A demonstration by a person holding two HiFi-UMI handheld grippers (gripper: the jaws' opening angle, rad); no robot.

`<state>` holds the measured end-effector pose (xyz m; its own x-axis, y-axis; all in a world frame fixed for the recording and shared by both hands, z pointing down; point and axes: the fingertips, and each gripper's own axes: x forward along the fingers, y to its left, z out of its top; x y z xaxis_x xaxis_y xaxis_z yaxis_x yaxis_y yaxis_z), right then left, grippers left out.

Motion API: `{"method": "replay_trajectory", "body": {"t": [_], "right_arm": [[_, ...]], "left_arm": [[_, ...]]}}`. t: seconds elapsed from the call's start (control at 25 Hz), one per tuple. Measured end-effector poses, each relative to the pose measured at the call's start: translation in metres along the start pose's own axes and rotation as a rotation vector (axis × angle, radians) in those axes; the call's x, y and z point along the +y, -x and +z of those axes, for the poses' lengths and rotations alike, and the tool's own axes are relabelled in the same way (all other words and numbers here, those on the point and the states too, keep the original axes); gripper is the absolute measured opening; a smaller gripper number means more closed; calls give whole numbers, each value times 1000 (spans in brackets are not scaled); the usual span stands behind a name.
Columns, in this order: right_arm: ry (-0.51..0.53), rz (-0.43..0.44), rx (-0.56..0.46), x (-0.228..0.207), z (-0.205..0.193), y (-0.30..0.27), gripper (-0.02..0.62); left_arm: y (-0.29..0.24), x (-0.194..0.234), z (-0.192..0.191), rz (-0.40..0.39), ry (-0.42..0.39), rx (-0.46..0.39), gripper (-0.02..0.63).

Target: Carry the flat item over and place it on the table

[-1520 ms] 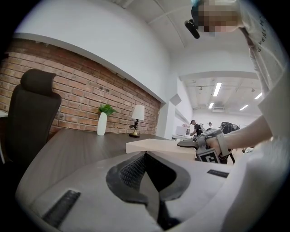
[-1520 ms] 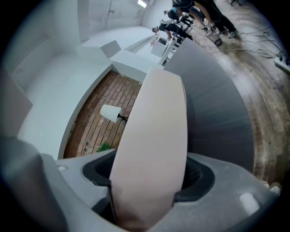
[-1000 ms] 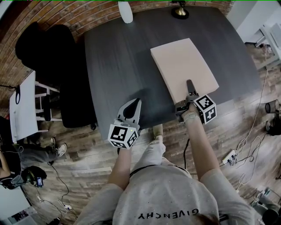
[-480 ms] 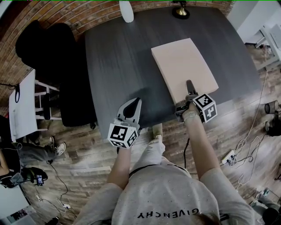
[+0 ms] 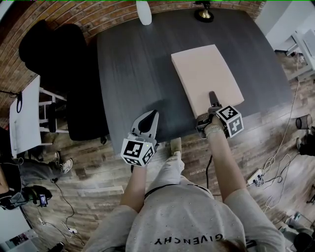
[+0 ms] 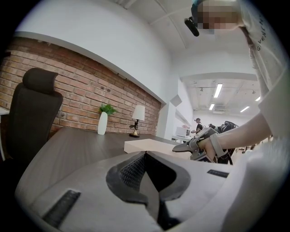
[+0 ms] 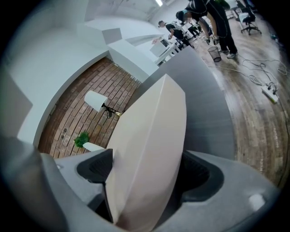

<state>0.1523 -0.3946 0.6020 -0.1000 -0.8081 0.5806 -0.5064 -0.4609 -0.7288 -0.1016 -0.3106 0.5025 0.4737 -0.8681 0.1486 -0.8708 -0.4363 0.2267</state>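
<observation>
The flat item is a pale beige board [image 5: 206,74] lying flat on the dark table [image 5: 128,74], right of its middle, with its near end at the front edge. My right gripper [image 5: 211,98] straddles that near end, one jaw above the board. In the right gripper view the board [image 7: 149,136] fills the space between the jaws of the right gripper [image 7: 145,170]. They are opening, and a dark gap shows at the right pad. My left gripper [image 5: 152,114] hovers at the table's front edge, left of the board, shut and empty. The left gripper view shows its closed tips [image 6: 146,155] and the board [image 6: 147,145] beyond.
A white vase [image 5: 143,12] and a brass-footed lamp [image 5: 203,12] stand at the table's far edge. A black office chair [image 5: 49,49] sits to the left by a white side table [image 5: 24,118]. Cables and a power strip [image 5: 258,173] lie on the wooden floor at right.
</observation>
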Motion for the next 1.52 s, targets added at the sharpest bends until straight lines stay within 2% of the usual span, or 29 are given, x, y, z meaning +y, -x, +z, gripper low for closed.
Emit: {"method": "replay_trajectory", "body": {"t": [0.16, 0.52, 0.8, 0.92, 1.04, 1.36, 1.52], "right_arm": [[3, -15, 11, -4, -1, 4, 459], [17, 23, 17, -4, -1, 12, 459], [114, 92, 4, -1, 3, 26, 446], [145, 114, -5, -3, 8, 35, 374], [167, 148, -21, -4, 14, 44, 245], [305, 222, -63, -5, 34, 68, 3], [389, 282, -71, 6, 38, 85, -2]], "left_arm": [[0, -1, 0, 2, 4, -3, -2], [3, -5, -3, -5, 13, -4, -2], [6, -14, -10, -12, 18, 7, -2], [4, -21, -9, -24, 18, 7, -2], [1, -28, -8, -39, 15, 6, -2], [-3, -39, -3, -55, 0, 5, -2], [-3, -40, 4, -55, -13, -2, -2]]}}
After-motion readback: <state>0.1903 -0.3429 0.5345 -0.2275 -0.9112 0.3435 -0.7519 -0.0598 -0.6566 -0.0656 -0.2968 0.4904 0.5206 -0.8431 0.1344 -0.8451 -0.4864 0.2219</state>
